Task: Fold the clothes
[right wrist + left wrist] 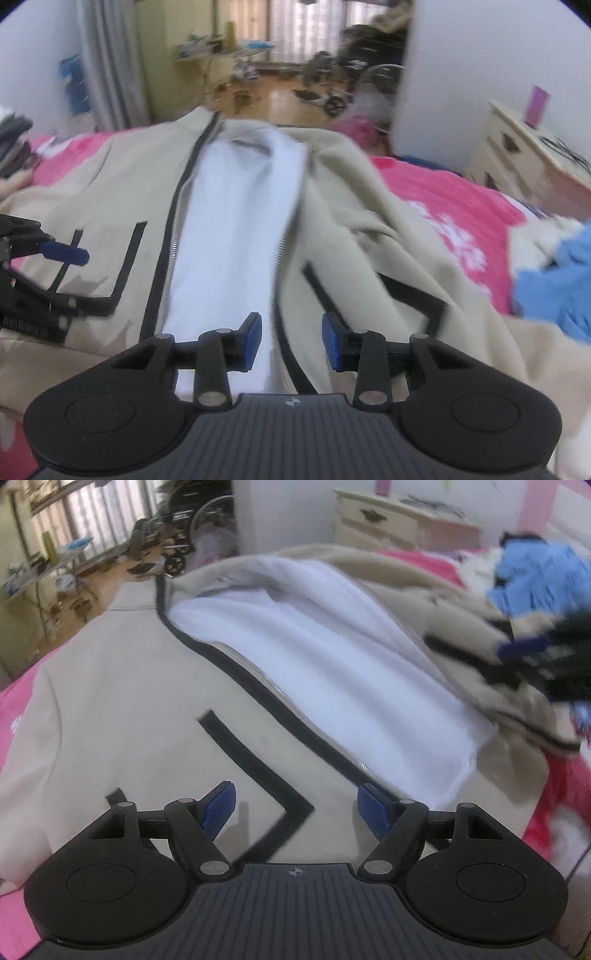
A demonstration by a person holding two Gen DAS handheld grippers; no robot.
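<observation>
A beige zip jacket (129, 686) with black trim lies front-up and unzipped on a pink bedspread (443, 192), showing its white lining (236, 221). My left gripper (295, 808) hovers open just above the jacket's front panel, over the black angled pocket trim (266, 775), and holds nothing. My right gripper (291, 339) is open low over the other front panel's black zipper edge (280, 332) near the hem, and its pads touch no cloth. The right gripper also shows as a dark blur (546, 657) in the left wrist view.
A blue garment (554, 288) and other clothes are heaped on the bed to the right. A cream dresser (524, 158) stands beside the bed. A wheelchair (184, 528) and a cluttered table (221, 48) stand on the wooden floor beyond the bed.
</observation>
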